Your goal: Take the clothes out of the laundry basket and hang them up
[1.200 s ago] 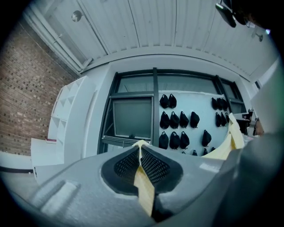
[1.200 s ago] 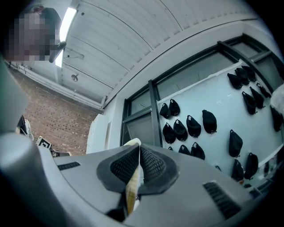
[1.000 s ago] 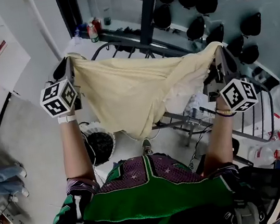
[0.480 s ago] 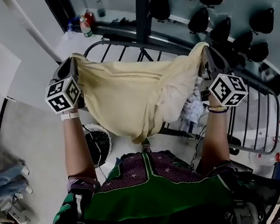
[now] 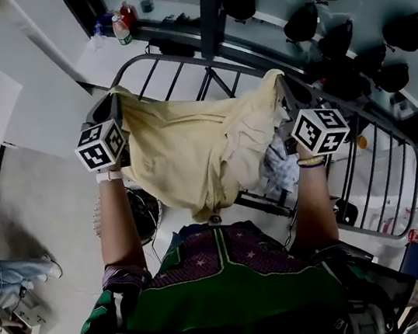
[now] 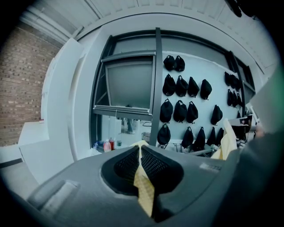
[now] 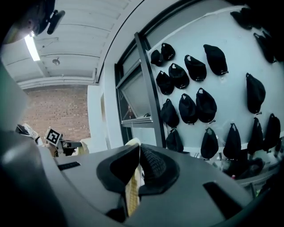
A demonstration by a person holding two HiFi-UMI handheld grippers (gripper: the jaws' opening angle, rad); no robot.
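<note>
A pale yellow garment (image 5: pixel 191 153) hangs spread between my two grippers, sagging in the middle above the black metal drying rack (image 5: pixel 375 175). My left gripper (image 5: pixel 114 102) is shut on the garment's left corner; in the left gripper view a strip of yellow cloth (image 6: pixel 143 186) is pinched between the jaws (image 6: pixel 139 148). On the right corner my right gripper (image 5: pixel 281 84) is shut too, with yellow cloth (image 7: pixel 132 190) showing between the closed jaws (image 7: pixel 138 148). A white patterned cloth (image 5: pixel 279 171) lies on the rack under the garment's right side.
A round dark basket (image 5: pixel 147 211) stands on the floor below the garment's left half. Black caps (image 5: pixel 319 19) hang in rows on the wall beyond the rack. Bottles (image 5: pixel 121 27) sit on a white ledge at the back. A dark window frame post (image 5: pixel 209 9) rises behind the rack.
Both grippers have come down and forward with the yellow garment, so it now hangs lower over the rack's bars. Its span between the grippers is narrower.
</note>
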